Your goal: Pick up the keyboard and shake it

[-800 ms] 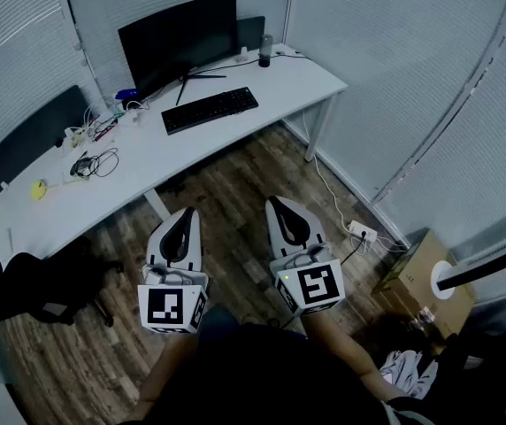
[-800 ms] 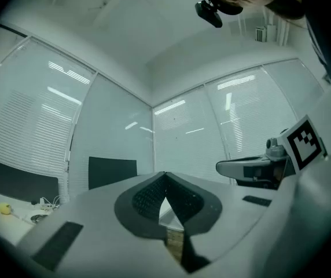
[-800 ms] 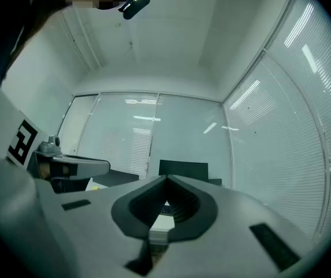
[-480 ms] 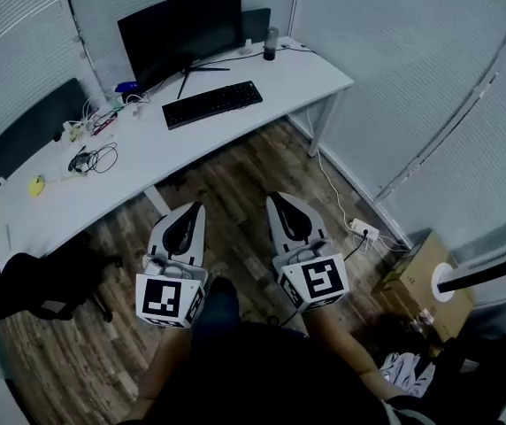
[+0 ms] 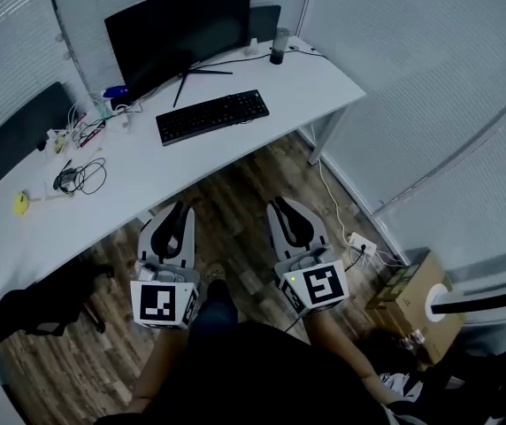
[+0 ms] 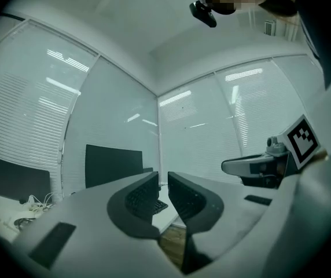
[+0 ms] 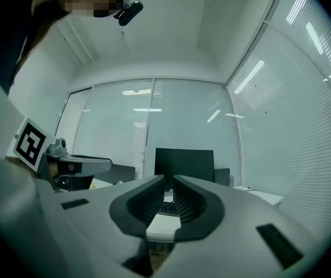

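Observation:
A black keyboard point(image 5: 212, 115) lies on the white desk point(image 5: 147, 175), in front of a black monitor point(image 5: 175, 29). Both grippers hang over the wooden floor, well short of the desk and apart from the keyboard. My left gripper point(image 5: 180, 209) is shut and empty. My right gripper point(image 5: 280, 204) is shut with nothing in it. In the left gripper view a bit of the keyboard point(image 6: 157, 205) shows between the jaws of the left gripper point(image 6: 163, 177). The right gripper view shows the right gripper point(image 7: 169, 181) pointing at the monitor point(image 7: 184, 164), with the keyboard point(image 7: 166, 206) far behind the jaws.
Tangled cables point(image 5: 80, 173) and small items lie on the desk's left part. A dark cylinder point(image 5: 278, 45) stands at the back right. A black chair point(image 5: 23, 304) sits at the lower left. A power strip point(image 5: 362, 237) and a cardboard box point(image 5: 412, 301) rest on the floor to the right.
The view has shifted closer to the desk, so the keyboard and monitor sit lower and larger. Both grippers stay side by side and shut.

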The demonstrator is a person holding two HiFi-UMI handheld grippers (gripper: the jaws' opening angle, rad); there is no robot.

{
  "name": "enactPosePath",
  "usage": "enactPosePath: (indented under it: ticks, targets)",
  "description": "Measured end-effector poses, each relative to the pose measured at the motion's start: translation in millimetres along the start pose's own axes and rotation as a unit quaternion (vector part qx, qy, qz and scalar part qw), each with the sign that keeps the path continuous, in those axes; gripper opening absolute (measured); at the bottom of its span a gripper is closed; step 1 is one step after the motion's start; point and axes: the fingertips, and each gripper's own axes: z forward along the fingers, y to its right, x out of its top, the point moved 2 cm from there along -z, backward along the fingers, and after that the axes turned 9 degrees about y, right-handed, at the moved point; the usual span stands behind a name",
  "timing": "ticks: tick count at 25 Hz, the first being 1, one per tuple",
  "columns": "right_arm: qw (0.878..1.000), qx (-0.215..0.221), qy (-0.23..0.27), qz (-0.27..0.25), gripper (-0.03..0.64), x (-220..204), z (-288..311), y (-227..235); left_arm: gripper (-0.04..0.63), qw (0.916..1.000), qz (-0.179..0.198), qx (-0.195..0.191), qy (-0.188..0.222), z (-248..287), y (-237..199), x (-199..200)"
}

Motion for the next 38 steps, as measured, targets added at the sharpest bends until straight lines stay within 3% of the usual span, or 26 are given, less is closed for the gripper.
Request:
enactPosePath:
  ticks: [3, 6, 11, 26, 30, 38]
  targets:
    - [1.0, -0.005, -0.016, 0.002, 0.064, -14, 42, 19, 0.028, 0.9999, -0.007, -0.007, -0.005, 38, -28, -16]
    - [1.0, -0.008, -0.027, 0.004, 0.109, -28, 83, 38, 0.082, 0.9997, -0.016, -0.019, -0.002, 74, -55, -31]
    - [0.999, -0.023, -0.035, 0.003, 0.112, -51, 143, 65, 0.161, 0.9995, -0.02, -0.02, -0.013, 122, -98, -57]
    - [0.996, -0.037, -0.069, 0.043, 0.117, -121, 246, 129, 0.198, 0.9966, -0.047, -0.002, -0.068, 198, -178, -128]
    - [0.996, -0.016, -0.077, 0.04, 0.117, -138, 283, 155, 0.198, 0.9958, -0.044, 0.021, -0.078, 221, -194, -147]
    - [0.99, 0.08, -0.115, 0.026, 0.117, -183, 358, 206, 0.198, 0.9919, -0.037, 0.072, -0.098, 281, -222, -183]
